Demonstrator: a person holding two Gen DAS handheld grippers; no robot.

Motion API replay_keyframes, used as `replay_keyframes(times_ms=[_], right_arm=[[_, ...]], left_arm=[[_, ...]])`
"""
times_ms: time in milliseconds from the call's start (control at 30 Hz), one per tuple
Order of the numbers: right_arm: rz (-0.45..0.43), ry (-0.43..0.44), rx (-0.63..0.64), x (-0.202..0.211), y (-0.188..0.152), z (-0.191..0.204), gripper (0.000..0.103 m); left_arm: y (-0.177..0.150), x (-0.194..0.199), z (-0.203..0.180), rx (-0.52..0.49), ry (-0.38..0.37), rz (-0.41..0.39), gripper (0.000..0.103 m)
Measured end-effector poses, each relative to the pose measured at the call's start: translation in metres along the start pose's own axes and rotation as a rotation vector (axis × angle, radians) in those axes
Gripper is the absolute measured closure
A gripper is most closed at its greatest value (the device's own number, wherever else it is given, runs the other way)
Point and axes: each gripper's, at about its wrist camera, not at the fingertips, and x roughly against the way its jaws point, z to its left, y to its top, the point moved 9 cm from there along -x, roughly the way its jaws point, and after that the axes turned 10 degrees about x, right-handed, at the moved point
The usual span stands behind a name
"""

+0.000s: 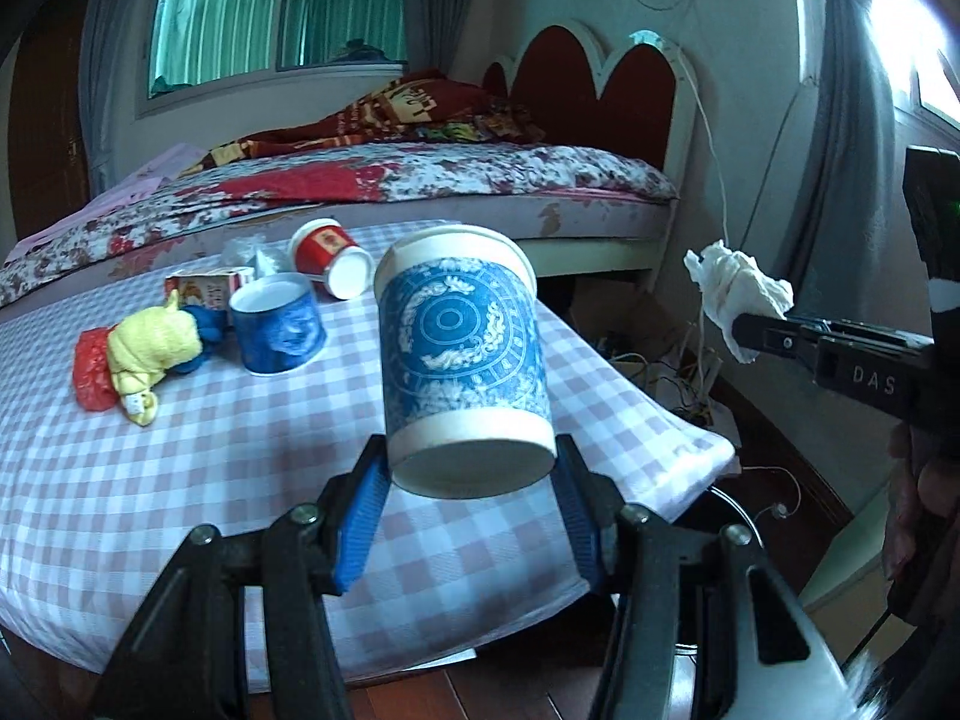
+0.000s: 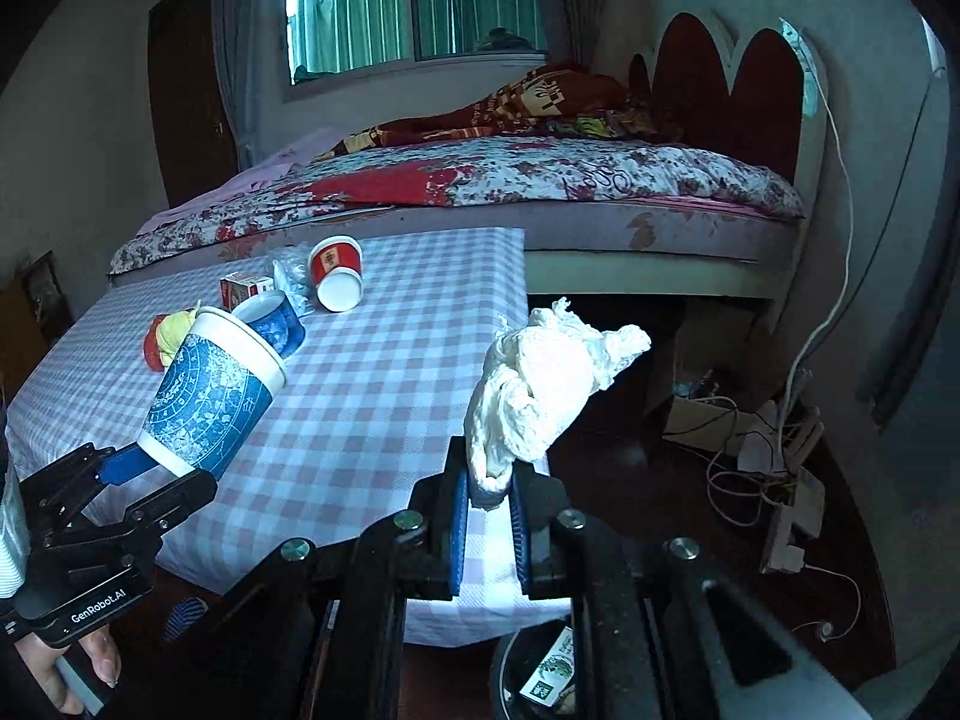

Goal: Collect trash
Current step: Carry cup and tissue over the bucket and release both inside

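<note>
While the left tool (image 1: pixel 471 483) grips a blue paper cup (image 1: pixel 465 360) and the right tool (image 2: pixel 489 501) pinches crumpled tissue (image 2: pixel 540 384), both likely need carrying over the bin (image 2: pixel 510 660) below the table (image 2: pixel 360 420) edge.

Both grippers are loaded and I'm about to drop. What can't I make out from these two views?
- Trash bin: right wrist view, mostly hidden behind the right gripper; only part of its rim and a carton inside show.
- Inside of the blue paper cup held by the left gripper: mouth faces away in both views.
- Clear plastic by the red cup: too small to identify.
</note>
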Motion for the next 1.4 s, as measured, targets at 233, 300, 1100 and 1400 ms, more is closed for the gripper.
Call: replay_keyframes(times_ms=[233,300,1100,1400], right_arm=[[0.026,-0.050,-0.036,0.021,-0.034,-0.038,0.090],[0.043,-0.064,-0.044,0.024,-0.046,-0.049,0.090],[0.306,-0.020,-0.049,0.002,-0.184,-0.094,0.090],[0.392,-0.096,-0.046,-0.017,-0.204,-0.110,0.027]], left_arm=[[-0.021,-0.004,-0.060,-0.068,-0.079,0.042,0.049],[-0.028,-0.007,-0.074,-0.086,-0.100,0.060,0.049],[-0.148,-0.056,-0.170,-0.235,-0.271,0.380,0.049],[-0.168,-0.078,-0.157,-0.214,-0.195,0.441,0.013]])
